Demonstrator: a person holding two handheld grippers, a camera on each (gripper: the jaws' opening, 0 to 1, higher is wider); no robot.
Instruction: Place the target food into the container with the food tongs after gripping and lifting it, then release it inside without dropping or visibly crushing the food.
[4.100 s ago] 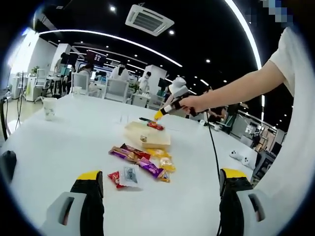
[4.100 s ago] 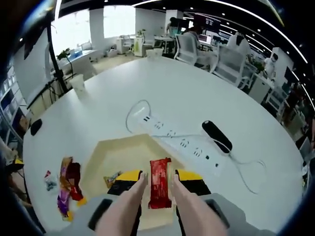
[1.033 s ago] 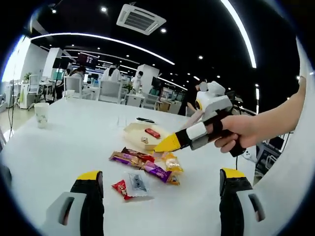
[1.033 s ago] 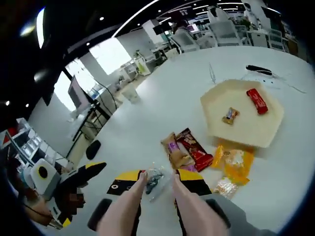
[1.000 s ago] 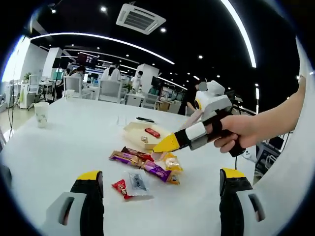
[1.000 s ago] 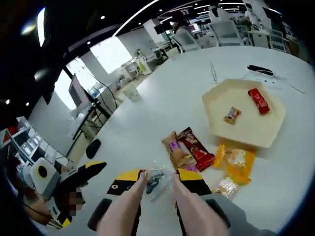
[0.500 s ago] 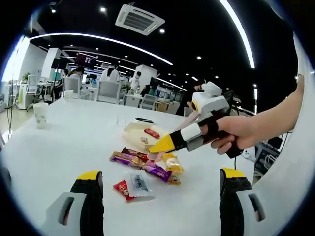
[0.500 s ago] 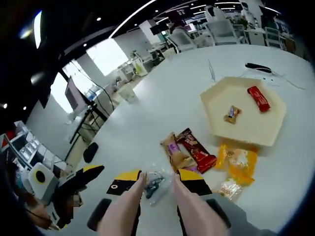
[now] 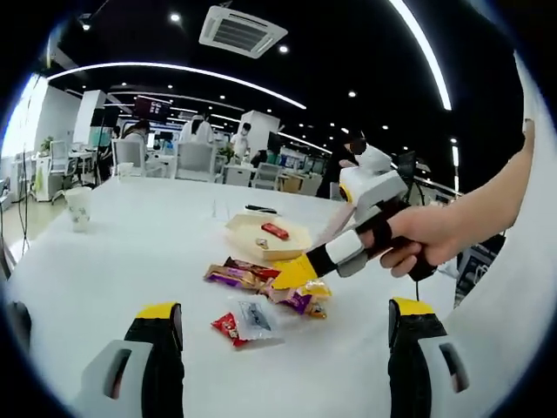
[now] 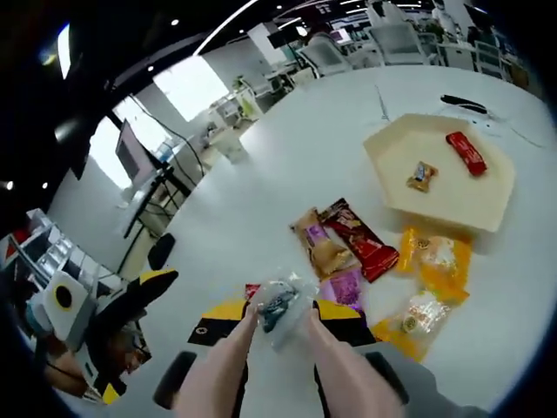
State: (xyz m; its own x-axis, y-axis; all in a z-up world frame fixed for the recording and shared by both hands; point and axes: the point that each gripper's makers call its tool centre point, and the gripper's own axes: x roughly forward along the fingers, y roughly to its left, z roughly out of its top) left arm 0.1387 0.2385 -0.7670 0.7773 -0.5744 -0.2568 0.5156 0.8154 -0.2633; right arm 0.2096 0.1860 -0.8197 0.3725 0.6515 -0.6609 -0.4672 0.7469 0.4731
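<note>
At lower centre, our right hand-held gripper (image 10: 280, 315) pinches a clear snack packet (image 10: 278, 306); our left hand-held gripper (image 9: 283, 331) stands open, low.

Open-plan office: desks, office chairs (image 9: 202, 160), ceiling air-conditioning vent (image 9: 241, 28).

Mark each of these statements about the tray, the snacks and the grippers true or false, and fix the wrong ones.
1. The tray holds two snacks. True: a red bar and a small candy.
2. The tongs' tips of the right gripper are at the clear packet. True.
3. The clear packet is already in the tray. False: it lies on the table, away from the tray.
4. The left gripper is shut on a snack. False: its jaws stand wide apart, with nothing between them.
</note>
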